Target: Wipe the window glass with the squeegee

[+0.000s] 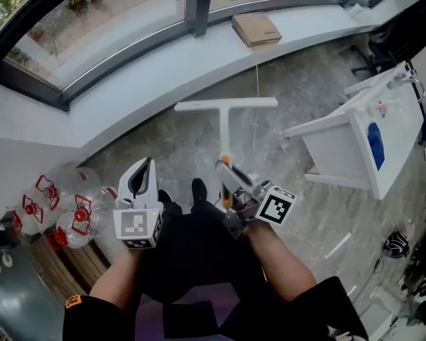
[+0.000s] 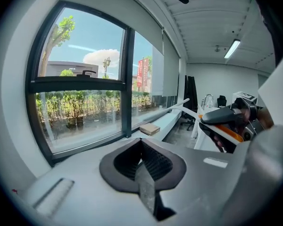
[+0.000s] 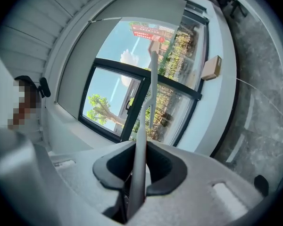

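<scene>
We held the squeegee (image 1: 226, 106) in our right gripper (image 3: 140, 171); our left gripper (image 2: 144, 173) was empty.
Right jaws clamped its handle, the T-blade at frame centre, below the window glass (image 1: 106, 27); left jaws were pressed together.

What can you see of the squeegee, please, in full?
The squeegee is white and T-shaped, plastic by its look: a long straight blade bar across a slim shaft, with an orange stretch near the grip. The right gripper is shut on its shaft, pointing the head toward the window; it appears short of the glass.
</scene>
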`<act>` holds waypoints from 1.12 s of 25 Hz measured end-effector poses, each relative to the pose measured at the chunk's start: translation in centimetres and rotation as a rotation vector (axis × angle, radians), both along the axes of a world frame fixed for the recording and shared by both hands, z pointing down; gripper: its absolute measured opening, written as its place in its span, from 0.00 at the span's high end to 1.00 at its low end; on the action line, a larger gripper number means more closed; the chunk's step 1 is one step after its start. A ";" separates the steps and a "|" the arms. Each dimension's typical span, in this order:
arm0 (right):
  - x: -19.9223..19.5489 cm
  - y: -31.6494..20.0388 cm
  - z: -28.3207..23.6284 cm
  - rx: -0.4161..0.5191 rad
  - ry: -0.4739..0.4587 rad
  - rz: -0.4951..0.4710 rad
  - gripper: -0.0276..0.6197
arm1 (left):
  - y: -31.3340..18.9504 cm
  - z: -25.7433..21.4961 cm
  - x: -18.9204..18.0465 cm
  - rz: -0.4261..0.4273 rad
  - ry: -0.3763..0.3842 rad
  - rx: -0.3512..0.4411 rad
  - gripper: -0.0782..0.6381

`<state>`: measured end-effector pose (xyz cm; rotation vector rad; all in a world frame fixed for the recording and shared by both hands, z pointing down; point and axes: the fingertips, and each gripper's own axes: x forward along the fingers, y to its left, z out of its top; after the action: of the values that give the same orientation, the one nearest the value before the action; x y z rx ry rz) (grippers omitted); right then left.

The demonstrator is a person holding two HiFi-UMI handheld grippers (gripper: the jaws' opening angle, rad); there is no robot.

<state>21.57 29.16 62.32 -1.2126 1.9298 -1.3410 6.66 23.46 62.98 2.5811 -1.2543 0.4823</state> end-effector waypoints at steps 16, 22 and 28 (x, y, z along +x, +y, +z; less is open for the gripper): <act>-3.2 0.0 -0.8 0.055 -0.174 -0.064 0.89 | -1.1 0.2 -0.5 -0.034 0.028 0.004 0.88; -3.2 0.0 -0.3 0.050 -0.196 -0.072 0.89 | -1.1 0.9 -0.6 -0.045 0.025 -0.015 0.88; -2.6 -0.3 -0.1 0.045 -0.206 -0.069 0.89 | -1.5 0.9 0.0 -0.047 0.026 -0.013 0.88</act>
<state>18.99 28.86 62.26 -0.9537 1.8594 -1.3916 6.62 21.97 63.84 2.5330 -1.2952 0.4449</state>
